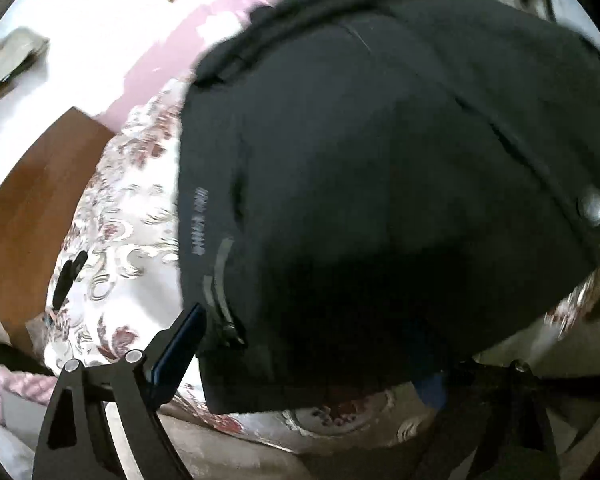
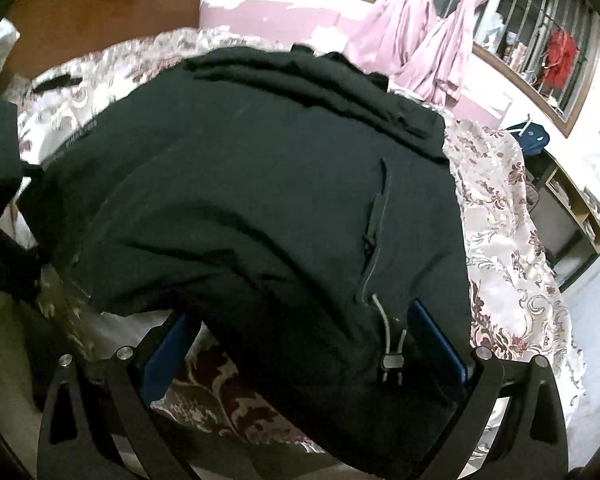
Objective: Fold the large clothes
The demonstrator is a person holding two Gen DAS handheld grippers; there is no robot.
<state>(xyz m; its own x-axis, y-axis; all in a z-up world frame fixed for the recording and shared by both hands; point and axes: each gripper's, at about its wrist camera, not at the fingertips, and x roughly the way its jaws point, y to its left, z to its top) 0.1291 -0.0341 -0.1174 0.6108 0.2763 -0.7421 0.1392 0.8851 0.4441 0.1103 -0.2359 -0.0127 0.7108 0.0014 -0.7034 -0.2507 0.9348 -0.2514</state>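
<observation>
A large black jacket [image 1: 360,184] lies folded on a bed with a floral cover [image 1: 128,216]. It has a snap button [image 1: 591,209] and a zip pocket. My left gripper [image 1: 308,352] is open, its fingers wide apart, with the jacket's near edge draped between them and hiding the right finger. In the right wrist view the jacket [image 2: 260,200] fills the middle, with a drawcord toggle [image 2: 392,362] at its hem. My right gripper [image 2: 304,344] is open, its blue-padded fingers on either side of the jacket's near hem.
A wooden headboard [image 2: 100,8] stands at the bed's far end. Pink curtains [image 2: 432,32] hang by a barred window. A shelf unit [image 2: 572,216] stands to the right of the bed. A small black object [image 1: 70,272] lies on the cover.
</observation>
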